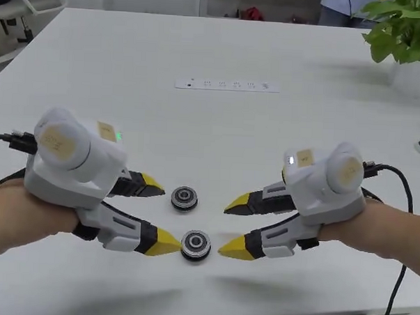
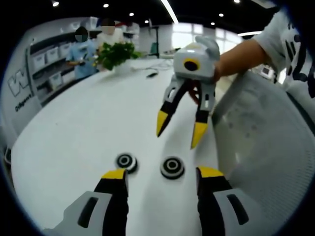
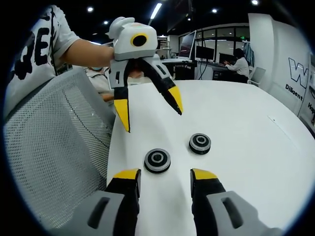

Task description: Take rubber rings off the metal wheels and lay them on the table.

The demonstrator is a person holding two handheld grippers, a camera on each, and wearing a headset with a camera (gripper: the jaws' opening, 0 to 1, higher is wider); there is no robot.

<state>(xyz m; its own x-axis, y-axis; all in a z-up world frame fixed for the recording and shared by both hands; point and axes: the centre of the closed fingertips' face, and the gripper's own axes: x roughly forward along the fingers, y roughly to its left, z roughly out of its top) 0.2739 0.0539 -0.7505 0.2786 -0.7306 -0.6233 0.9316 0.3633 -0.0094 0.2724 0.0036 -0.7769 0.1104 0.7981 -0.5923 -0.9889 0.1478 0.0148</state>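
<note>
Two small metal wheels with black rubber rings lie flat on the white table (image 1: 211,130). The nearer wheel (image 1: 196,245) (image 2: 172,167) (image 3: 157,160) sits between the lower fingertips of both grippers. The farther wheel (image 1: 184,197) (image 2: 126,161) (image 3: 200,143) lies just behind it. My left gripper (image 1: 158,217) (image 2: 162,174) (image 3: 150,112) is open, its jaws spread wide, pointing right at the wheels. My right gripper (image 1: 229,228) (image 3: 165,174) (image 2: 179,128) faces it from the right, also open. Neither touches a wheel.
A white power strip (image 1: 227,84) lies across the table's middle. A potted green plant (image 1: 405,40) stands at the far right corner. A black cable (image 1: 403,208) trails from the right gripper. A grey mesh chair back (image 3: 54,162) sits by the near edge.
</note>
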